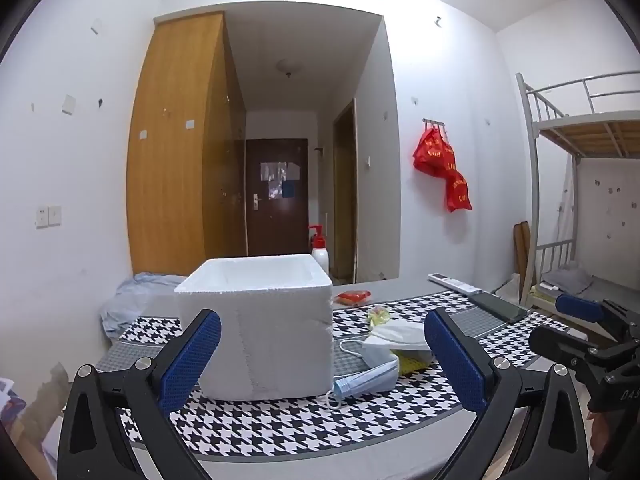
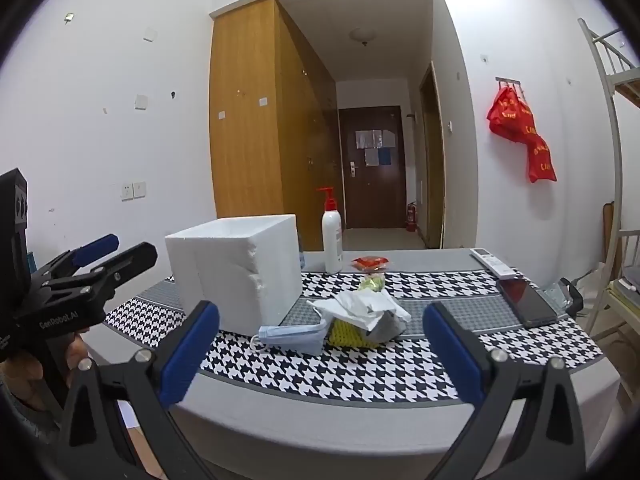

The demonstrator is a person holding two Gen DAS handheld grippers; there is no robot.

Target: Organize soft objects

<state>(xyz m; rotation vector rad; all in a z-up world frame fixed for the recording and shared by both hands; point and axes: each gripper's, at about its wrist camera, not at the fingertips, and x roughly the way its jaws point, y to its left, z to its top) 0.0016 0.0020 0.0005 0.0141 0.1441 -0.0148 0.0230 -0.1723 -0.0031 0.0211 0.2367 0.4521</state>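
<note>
A: Nearest to you are your own left tongs [image 1: 322, 354], spread as wide as they go with nothing between the blue pads [image 1: 191, 360]. They hang over the near edge of the tabletop [image 1: 280, 440] and touch nothing.

B: And your right tongs [image 2: 320, 350]?

A: The same: gaping wide, empty, hanging over the near edge. From the left wrist you can see them off past the right edge of the tabletop.

B: Where are your soft things?

A: In a loose heap about midway along the tabletop, on the houndstooth cloth [image 2: 360, 372]. A blue face mask [image 2: 290, 336] lies at the front, just beside the foam box's [image 2: 236, 276] right wall; whether it touches the box, you cannot tell. A crumpled white mask [image 2: 360, 306] sits on top of a yellow mesh piece [image 2: 348, 336]. Behind them lie a small yellow-green packet [image 2: 372, 282] and, nearer the far edge, a red packet [image 2: 370, 262].

B: The box?

A: White foam, open at the top, upright, left of the heap. A pump bottle [image 2: 332, 236] with a red head stands behind it by the far edge.

B: Anything toward your right edge?

A: A dark phone [image 2: 526, 302] lying flat, and a white remote [image 2: 492, 262] beyond it near the far right corner.
</note>
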